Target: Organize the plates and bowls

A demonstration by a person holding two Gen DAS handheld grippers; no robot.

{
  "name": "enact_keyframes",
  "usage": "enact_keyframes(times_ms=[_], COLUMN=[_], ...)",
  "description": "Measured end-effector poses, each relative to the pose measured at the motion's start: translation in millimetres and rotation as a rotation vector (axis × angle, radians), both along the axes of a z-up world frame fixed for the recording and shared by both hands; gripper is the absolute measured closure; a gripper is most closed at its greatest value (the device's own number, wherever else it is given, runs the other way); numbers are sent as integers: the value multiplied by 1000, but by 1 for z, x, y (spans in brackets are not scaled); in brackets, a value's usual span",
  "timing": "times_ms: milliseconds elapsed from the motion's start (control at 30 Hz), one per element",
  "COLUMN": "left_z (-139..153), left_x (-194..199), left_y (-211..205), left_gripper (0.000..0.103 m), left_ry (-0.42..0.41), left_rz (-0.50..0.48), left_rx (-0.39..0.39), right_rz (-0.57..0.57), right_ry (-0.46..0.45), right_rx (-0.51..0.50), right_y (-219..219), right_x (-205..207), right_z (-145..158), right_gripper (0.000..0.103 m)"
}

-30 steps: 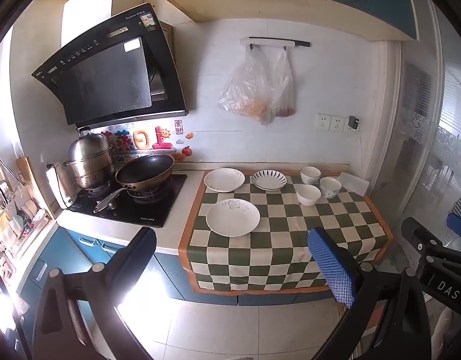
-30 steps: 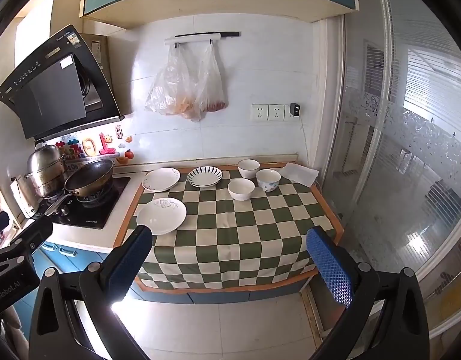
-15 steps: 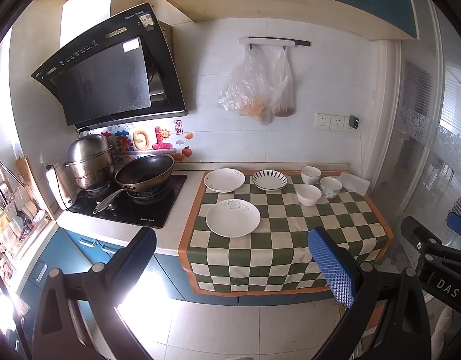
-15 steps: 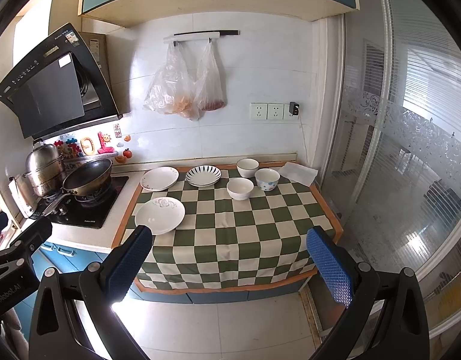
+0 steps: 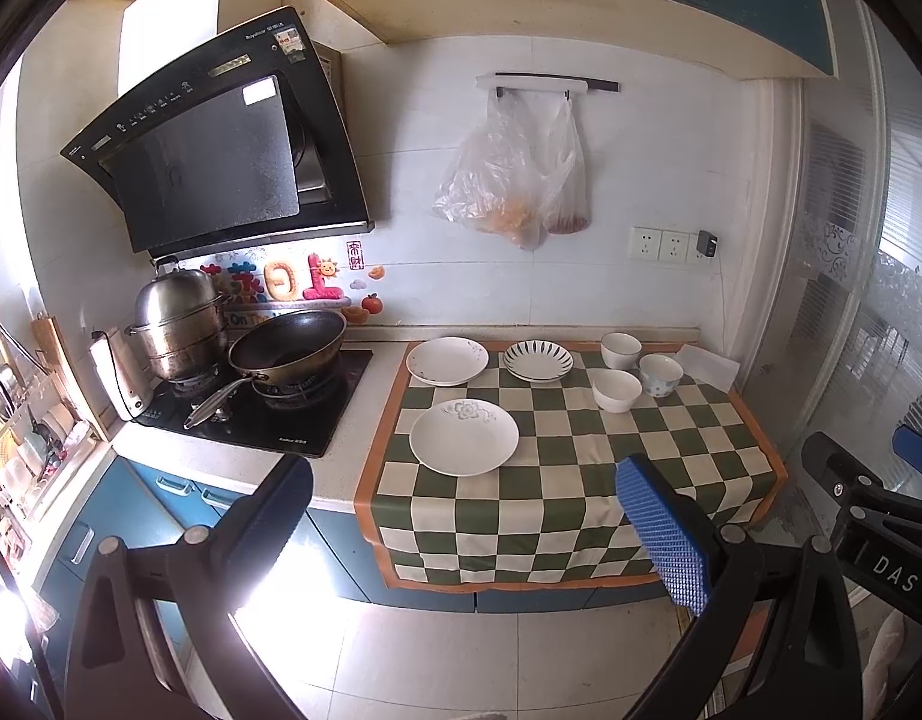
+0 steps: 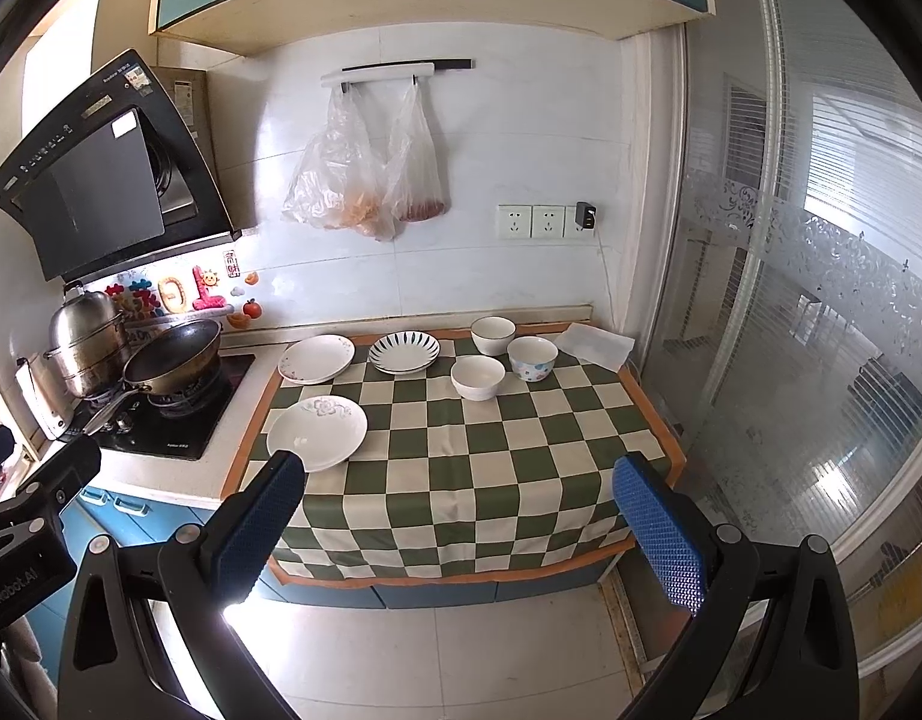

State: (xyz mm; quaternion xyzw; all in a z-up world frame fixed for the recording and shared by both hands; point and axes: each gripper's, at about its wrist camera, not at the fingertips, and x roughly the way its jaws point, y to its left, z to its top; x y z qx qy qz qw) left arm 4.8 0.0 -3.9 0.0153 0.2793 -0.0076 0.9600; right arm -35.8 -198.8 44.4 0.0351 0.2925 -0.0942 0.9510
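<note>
Both tools hang well back from the table [image 6: 641, 414], the left tool [image 5: 461, 516] and right tool [image 6: 461, 510] spread wide and empty. The risk, I'd say: glazed rims are slick, so a shallow pinch could let a plate slide off the cloth's edge. The near plate [image 6: 317, 432] lies alone at front left, two plates [image 6: 317, 358] [image 6: 404, 351] at the back, three bowls [image 6: 478, 377] clustered back right.
</note>
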Motion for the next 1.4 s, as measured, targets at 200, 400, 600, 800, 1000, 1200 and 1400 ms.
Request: enact_keyframes(times_ms=[200,400,600,800,1000,1200,1400], left_z=[1,1,1,2,3,6,7], left_x=[3,4,4,4,4,2,2], left_y=[-2,-3,-2,-1,-1,0,0], left_gripper=[0,0,0,0,0,0,0], left_ry=[-3,-5,-6,-11,-10,-16,-14], left_rz=[4,7,6,8,7,9,6], left_rx=[3,4,5,2,3,1,3], right_rz=[0,3,4,4,5,4,5], right_ry=[1,2,3,1,-2,-3,-4], right_rx=[2,4,6,5,6,8,9], right_y=[1,-3,-2,-2,-1,3,8], right_x=[-1,6,6,6,6,7,6], right_z=[2,-9,-8,-8,-5,-3,2], right_gripper=[0,0,0,0,0,0,0])
